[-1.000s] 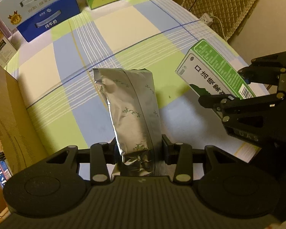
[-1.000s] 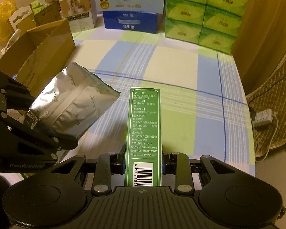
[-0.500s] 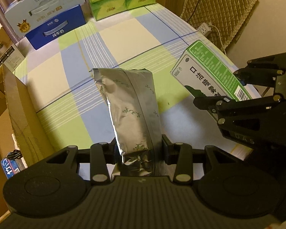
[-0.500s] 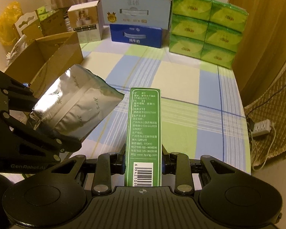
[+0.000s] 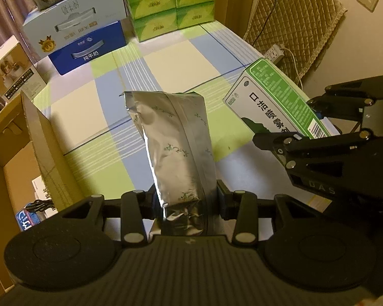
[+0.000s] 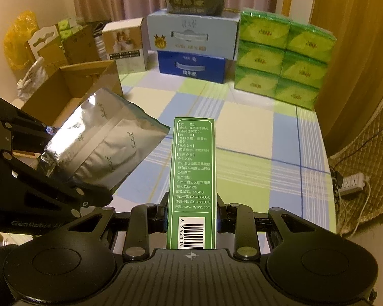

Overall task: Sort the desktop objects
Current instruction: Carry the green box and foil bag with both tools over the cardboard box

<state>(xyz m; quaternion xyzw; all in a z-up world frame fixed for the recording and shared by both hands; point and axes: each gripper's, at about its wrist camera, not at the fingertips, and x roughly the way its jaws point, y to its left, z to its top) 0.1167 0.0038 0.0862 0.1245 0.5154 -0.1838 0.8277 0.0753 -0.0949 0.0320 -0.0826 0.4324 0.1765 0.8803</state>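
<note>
The left gripper (image 5: 185,201) is clenched on a silver foil pouch (image 5: 175,148) printed with small leafy sprigs, held above the checked tablecloth (image 5: 166,68). The right gripper (image 6: 191,215) grips a green carton (image 6: 193,178) at its barcode end; its side reads "www.bysng.com" and "510410". Only the left view shows the carton's white face (image 5: 265,109) with large Chinese characters. Only the right view shows "GenRobot.AI" on the left gripper's body at 9 o'clock. An open cardboard box (image 6: 71,86) stands at 10 o'clock.
</note>
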